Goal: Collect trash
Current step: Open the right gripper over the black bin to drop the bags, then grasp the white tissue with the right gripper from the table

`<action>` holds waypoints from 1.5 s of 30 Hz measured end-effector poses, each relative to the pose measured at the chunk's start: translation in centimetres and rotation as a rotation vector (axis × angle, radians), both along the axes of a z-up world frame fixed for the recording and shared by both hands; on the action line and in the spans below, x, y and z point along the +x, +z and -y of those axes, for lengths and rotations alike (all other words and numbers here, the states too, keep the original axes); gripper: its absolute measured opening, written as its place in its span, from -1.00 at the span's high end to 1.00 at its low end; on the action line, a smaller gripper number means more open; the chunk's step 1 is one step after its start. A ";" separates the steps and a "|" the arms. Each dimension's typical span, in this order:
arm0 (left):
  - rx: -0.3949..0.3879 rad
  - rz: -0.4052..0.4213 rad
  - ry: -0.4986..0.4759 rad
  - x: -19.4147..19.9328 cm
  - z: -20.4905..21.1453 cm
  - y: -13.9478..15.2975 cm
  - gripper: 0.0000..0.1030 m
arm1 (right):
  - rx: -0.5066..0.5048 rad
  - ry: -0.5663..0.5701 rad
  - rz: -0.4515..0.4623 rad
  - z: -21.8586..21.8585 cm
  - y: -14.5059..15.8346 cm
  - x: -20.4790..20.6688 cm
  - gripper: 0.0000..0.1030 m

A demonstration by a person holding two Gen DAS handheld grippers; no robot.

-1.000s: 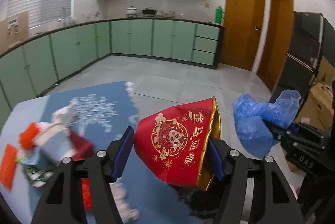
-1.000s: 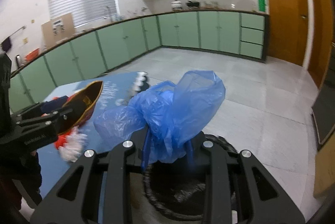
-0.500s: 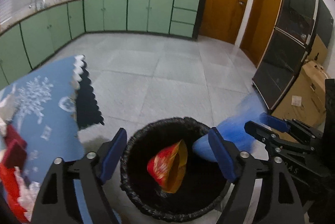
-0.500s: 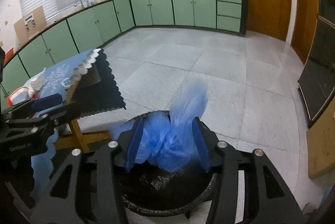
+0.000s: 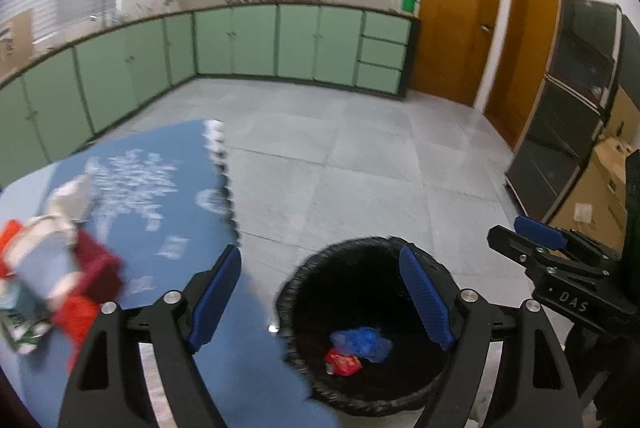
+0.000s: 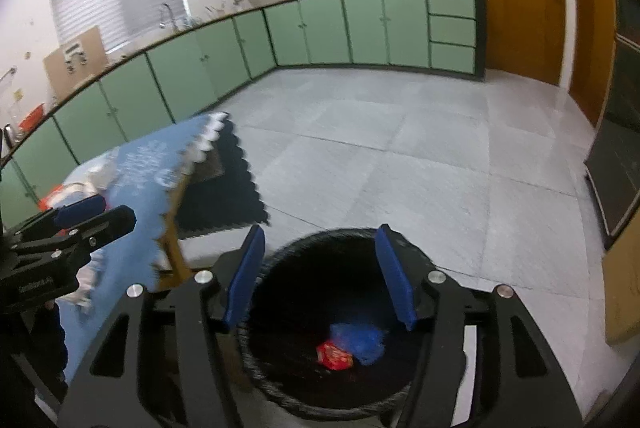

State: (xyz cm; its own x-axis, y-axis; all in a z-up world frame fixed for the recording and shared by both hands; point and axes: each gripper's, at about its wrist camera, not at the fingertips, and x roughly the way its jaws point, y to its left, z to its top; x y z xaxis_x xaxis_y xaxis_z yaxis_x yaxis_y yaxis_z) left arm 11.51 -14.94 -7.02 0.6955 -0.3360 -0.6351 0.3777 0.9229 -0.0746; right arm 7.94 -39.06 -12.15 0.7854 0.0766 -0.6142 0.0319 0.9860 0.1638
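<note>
A black-lined trash bin [image 5: 304,292] [image 6: 280,380] stands on the floor beside the table. At its bottom lie a red wrapper [image 5: 342,364] [image 6: 334,355] and a crumpled blue plastic bag [image 5: 362,341] [image 6: 362,340]. My left gripper [image 5: 320,294] hangs open over the bin's left rim and the table edge, nothing between its fingers. Above the bin, my right gripper [image 6: 320,274] has its jaws still opening, with nothing between them; it also shows at the right of the left wrist view [image 5: 532,236]. More trash [image 5: 48,268], red, white and grey pieces, is piled on the blue tablecloth [image 5: 152,188].
The table's scalloped cloth edge [image 6: 200,148] overhangs next to the bin. Green cabinets [image 5: 280,44] line the far walls. Wooden doors [image 5: 456,32], a dark cabinet [image 5: 560,132] and cardboard boxes [image 5: 600,196] stand at the right. Grey floor tiles [image 6: 400,156] stretch beyond the bin.
The red wrapper left my left gripper and the blue bag left my right gripper; both now lie in the bin. Both grippers have opened wider, and the left view has swung back toward the table.
</note>
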 end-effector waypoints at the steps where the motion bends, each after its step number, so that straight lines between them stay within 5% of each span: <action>1: 0.002 0.018 0.029 -0.6 -1.4 0.5 -0.55 | 0.004 0.016 0.012 -1.0 0.6 0.0 -0.12; 13: 0.040 0.111 0.281 -4.0 -13.3 2.3 -0.55 | 0.026 0.196 0.099 -13.2 3.2 -0.2 -0.13; 31: 0.080 0.050 0.424 -3.8 -22.1 -1.5 -0.55 | -0.025 0.340 -0.054 -24.3 -1.6 1.9 -0.12; 42: 0.064 0.020 0.415 -3.6 -22.6 -2.5 -0.55 | -0.020 0.415 -0.130 -25.5 -3.2 2.4 0.23; 45: 0.064 0.016 0.411 -3.4 -22.5 -2.5 -0.55 | -0.007 0.445 -0.135 -25.7 -3.2 2.3 0.46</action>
State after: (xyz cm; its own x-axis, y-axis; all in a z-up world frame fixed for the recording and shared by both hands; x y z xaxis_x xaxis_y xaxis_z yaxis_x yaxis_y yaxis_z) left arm 8.08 7.52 -9.52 0.7733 0.0113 -0.6339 -0.0220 0.9997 -0.0090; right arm 10.19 -13.40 -15.35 0.5902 0.3833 -0.7105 -0.3739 0.9098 0.1801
